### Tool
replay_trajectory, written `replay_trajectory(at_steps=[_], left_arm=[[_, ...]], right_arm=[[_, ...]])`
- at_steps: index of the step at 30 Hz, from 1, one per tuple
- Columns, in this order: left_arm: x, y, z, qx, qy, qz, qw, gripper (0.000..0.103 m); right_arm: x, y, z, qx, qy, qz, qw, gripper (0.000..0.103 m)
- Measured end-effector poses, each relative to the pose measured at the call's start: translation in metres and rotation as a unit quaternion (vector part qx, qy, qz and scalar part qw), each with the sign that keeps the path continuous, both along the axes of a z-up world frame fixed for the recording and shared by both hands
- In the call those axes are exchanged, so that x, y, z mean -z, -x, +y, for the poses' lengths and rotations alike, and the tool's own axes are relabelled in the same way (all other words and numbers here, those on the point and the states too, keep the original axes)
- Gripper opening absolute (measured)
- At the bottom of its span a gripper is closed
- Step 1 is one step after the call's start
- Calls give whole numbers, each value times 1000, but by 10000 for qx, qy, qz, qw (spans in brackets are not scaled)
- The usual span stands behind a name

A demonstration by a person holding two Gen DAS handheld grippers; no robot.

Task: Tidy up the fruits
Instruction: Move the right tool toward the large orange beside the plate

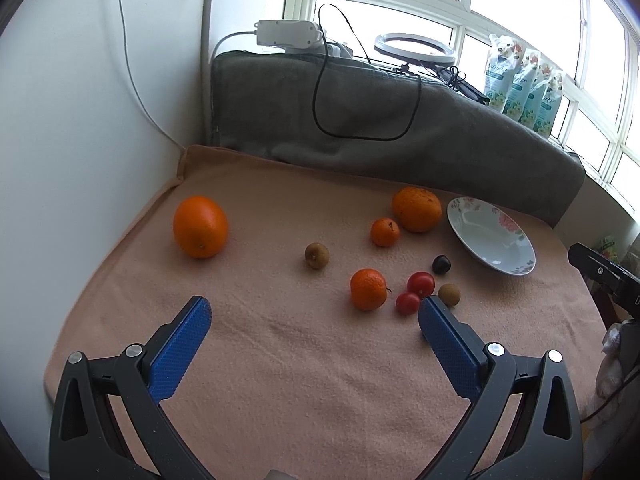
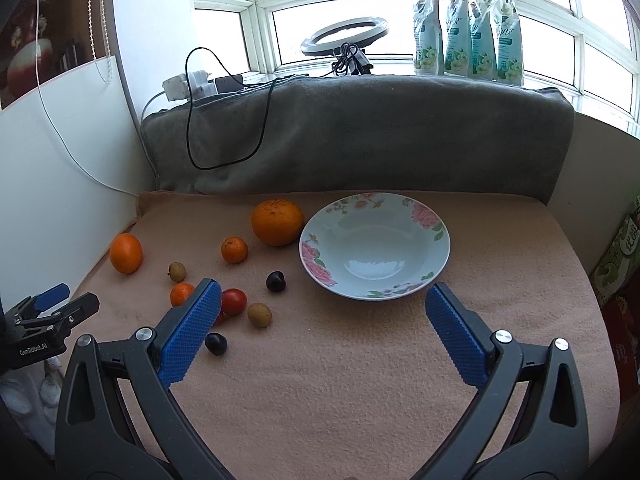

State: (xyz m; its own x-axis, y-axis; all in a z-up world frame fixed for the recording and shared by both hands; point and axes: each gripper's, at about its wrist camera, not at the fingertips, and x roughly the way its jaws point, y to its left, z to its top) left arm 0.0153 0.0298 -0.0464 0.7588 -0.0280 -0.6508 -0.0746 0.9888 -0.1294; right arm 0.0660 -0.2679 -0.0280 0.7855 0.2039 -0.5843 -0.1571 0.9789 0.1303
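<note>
Fruit lies loose on a peach cloth [image 1: 280, 360]. A big orange [image 1: 200, 226] sits far left, another orange [image 2: 277, 222] beside the empty floral bowl [image 2: 436, 256]. Two mandarins [image 1: 368, 289] [image 1: 385, 232], two red tomatoes [image 1: 421, 283], brown longans [image 1: 317, 255] [image 2: 259, 314] and dark cherries [image 2: 276, 281] [image 2: 216, 344] lie between. My left gripper [image 1: 315, 311] is open and empty, above the near cloth. My right gripper [image 2: 323, 295] is open and empty, in front of the bowl.
A grey padded ledge [image 2: 360, 136] with a black cable [image 2: 224, 120] backs the cloth. A ring light [image 2: 344, 36] and several green pouches [image 2: 468, 28] stand on the windowsill. A white wall [image 1: 80, 120] is on the left, boxes [image 2: 616, 264] on the right.
</note>
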Motion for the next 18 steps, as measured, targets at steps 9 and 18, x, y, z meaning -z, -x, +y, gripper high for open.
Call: replay_trajectory(at_steps=[9, 18], left_arm=[[13, -6, 16, -136, 172, 142, 9997, 101], [21, -18, 28, -215, 265, 244, 9991, 93]], right_arm=[[4, -33, 18, -419, -147, 256, 9987, 103], [2, -78, 32, -670, -147, 433, 9967, 98]])
